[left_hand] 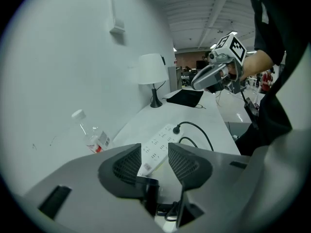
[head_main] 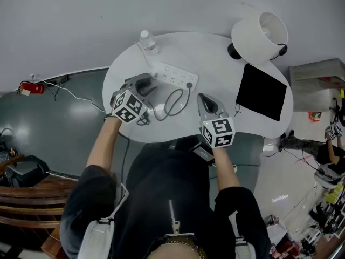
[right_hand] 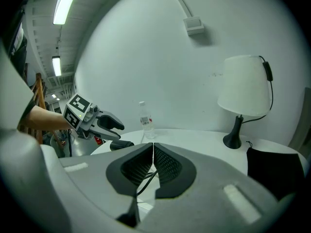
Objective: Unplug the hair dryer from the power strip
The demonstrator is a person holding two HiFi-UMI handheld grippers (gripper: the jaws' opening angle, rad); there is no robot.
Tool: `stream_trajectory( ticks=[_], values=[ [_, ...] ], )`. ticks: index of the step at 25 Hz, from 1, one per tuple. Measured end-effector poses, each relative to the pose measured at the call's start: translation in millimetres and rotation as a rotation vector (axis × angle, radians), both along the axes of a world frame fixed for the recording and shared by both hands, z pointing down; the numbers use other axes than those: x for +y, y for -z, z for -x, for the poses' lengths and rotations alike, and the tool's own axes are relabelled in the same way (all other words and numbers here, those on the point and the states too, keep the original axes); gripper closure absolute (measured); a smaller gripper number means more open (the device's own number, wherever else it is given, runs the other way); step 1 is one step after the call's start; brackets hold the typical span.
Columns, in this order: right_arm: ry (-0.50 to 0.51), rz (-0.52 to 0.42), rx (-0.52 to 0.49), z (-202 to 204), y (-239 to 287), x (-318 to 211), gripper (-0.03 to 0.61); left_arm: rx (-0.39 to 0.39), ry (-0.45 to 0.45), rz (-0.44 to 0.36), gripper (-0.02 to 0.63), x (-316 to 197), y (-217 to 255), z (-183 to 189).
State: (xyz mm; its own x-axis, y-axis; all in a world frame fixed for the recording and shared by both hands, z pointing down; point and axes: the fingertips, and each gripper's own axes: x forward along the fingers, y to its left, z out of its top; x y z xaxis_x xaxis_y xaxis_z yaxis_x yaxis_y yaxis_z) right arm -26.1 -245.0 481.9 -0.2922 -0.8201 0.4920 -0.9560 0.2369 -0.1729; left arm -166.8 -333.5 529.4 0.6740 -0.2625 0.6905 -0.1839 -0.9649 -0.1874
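This looks like a staged corner of a large lab or workshop hall, not a home. A round white table (head_main: 215, 99) stands against a bare partition wall (head_main: 108, 9) and carries a shaded lamp (head_main: 259, 36), a power strip (head_main: 175, 75) and a water bottle (head_main: 148, 42). Left of the table, loose cables (head_main: 70, 93) trail over glossy grey floor (head_main: 48, 123). Beyond the table, fluorescent tubes (right_hand: 63, 4) hang under an exposed ceiling (left_hand: 204, 13).

Bare tabletop (head_main: 215, 80) between power strip (head_main: 175, 75) and black pad (head_main: 261, 92); bottle (head_main: 147, 41), lamp (head_main: 260, 35) behind.
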Motion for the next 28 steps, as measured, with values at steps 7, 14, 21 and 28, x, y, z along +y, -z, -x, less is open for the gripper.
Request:
stream_trajectory(
  ticks=[7,14,21,28],
  values=[
    [0.006,0.022,-0.02,-9,-15,-8,0.574,-0.122,-0.144,-0.031,0.332,-6,-18,-16],
    [0.019,0.04,-0.032,-12,-21,-17,0.574,-0.281,-0.319,-0.109,0.261,-12,-34,-29],
    [0.023,0.055,-0.045,-15,-30,-22,0.574,-0.374,-0.45,-0.12,0.242,-19,-54,-45],
    [0.005,0.069,-0.06,-20,-37,-25,0.574,-0.449,-0.521,-0.096,0.232,-23,-82,-52]
  ],
)
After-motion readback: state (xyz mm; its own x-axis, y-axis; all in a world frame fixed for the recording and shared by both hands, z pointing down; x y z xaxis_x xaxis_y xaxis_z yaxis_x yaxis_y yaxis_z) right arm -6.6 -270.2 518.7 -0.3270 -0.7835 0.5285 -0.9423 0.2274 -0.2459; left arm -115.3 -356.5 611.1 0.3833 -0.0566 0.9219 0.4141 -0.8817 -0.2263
